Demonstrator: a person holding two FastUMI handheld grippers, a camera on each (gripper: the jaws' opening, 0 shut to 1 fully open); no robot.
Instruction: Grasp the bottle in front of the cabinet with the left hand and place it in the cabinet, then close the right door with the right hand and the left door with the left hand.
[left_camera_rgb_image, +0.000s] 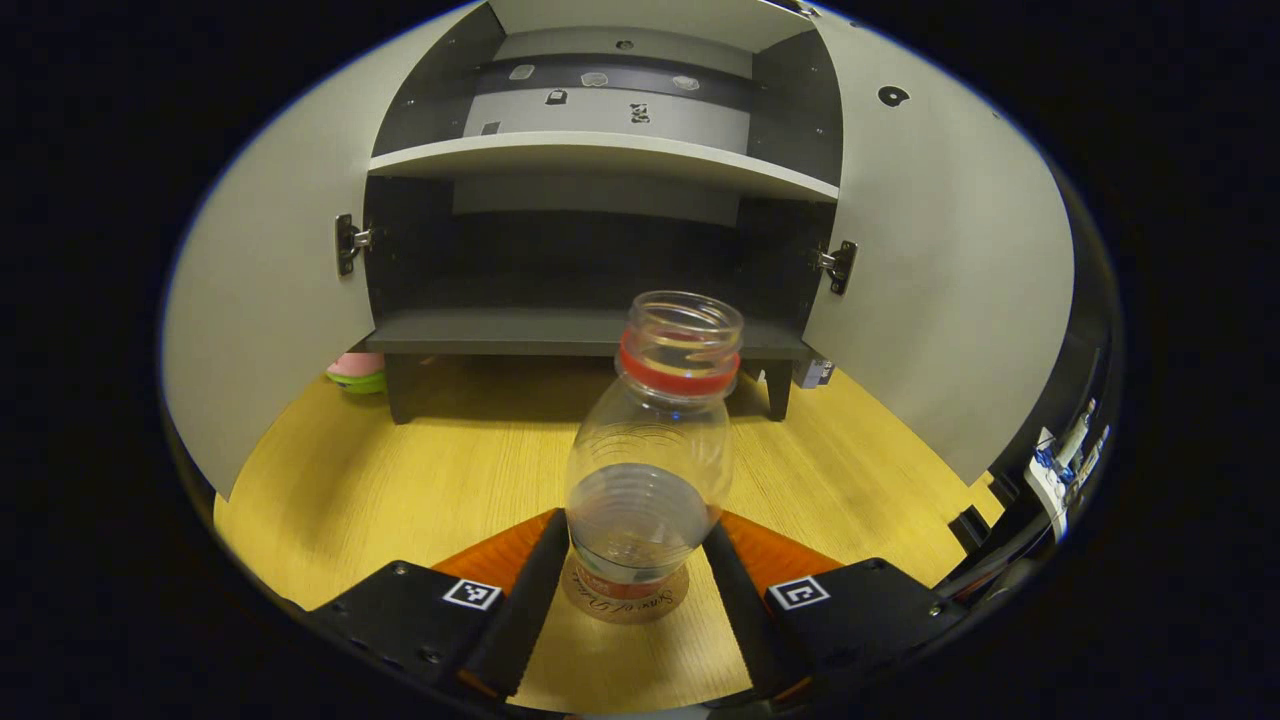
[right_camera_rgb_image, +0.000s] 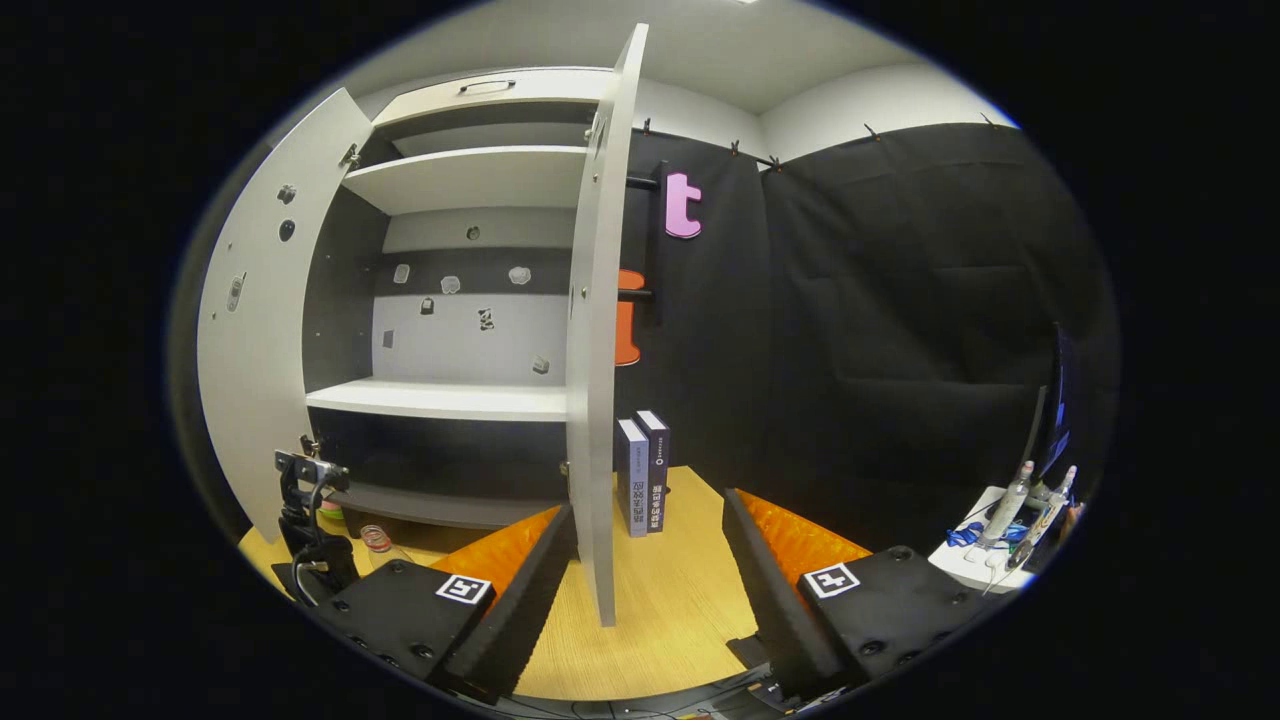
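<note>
Clear plastic bottle (left_camera_rgb_image: 650, 450) stands at twelve o'clock between the left gripper (left_camera_rgb_image: 634, 570)'s open fingers, ungripped; a one-sided squeeze might topple it.

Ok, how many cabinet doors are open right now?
2. The left door is swung out at the cabinet's left, the right door at its right. Both stand wide open, with hinges showing.

Dim, sharp fisheye views, edges bowed, cabinet (left_camera_rgb_image: 600, 260) interior in shadow.

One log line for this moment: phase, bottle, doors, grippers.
phase: grasping | bottle: upright on table, between left gripper fingers | doors: both open | right gripper: open, idle
</note>
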